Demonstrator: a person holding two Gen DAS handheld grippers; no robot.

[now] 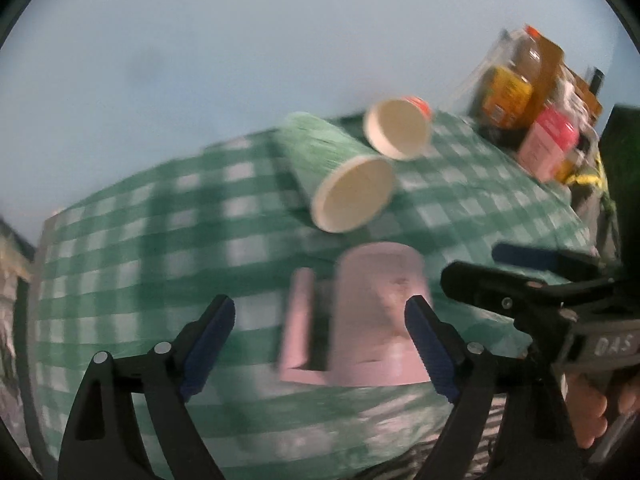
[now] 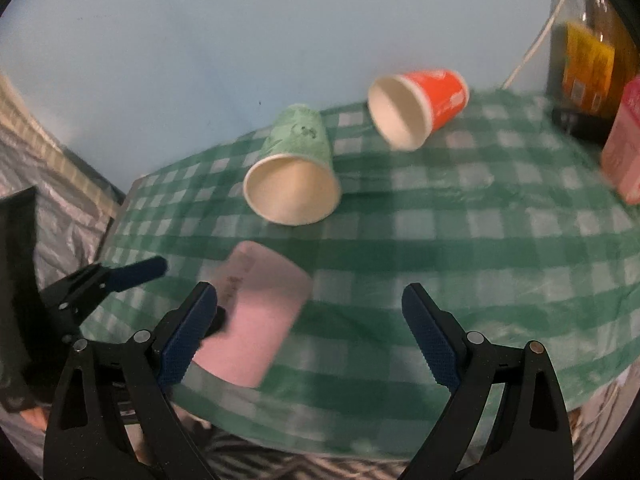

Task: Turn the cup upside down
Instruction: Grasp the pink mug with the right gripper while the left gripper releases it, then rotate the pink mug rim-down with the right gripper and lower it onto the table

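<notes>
My left tool [image 1: 320, 344] gapes wide around the pink cup [image 1: 380, 316] at lower centre, apparently base-up on the table [image 1: 120, 240]; right tool [image 2: 308, 336] open too, empty. I'd close gently, mid-wall (blur hides contact).

Mug [image 1: 380, 316] before two cups [image 1: 340, 176] on tablecloth [image 1: 160, 240]

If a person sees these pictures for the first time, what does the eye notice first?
Probably the pink mug, mouth down on the green checked tablecloth, just ahead of the open left gripper. Behind it, a green paper cup and an orange paper cup lie on their sides. The right gripper is open, holding nothing.
</notes>
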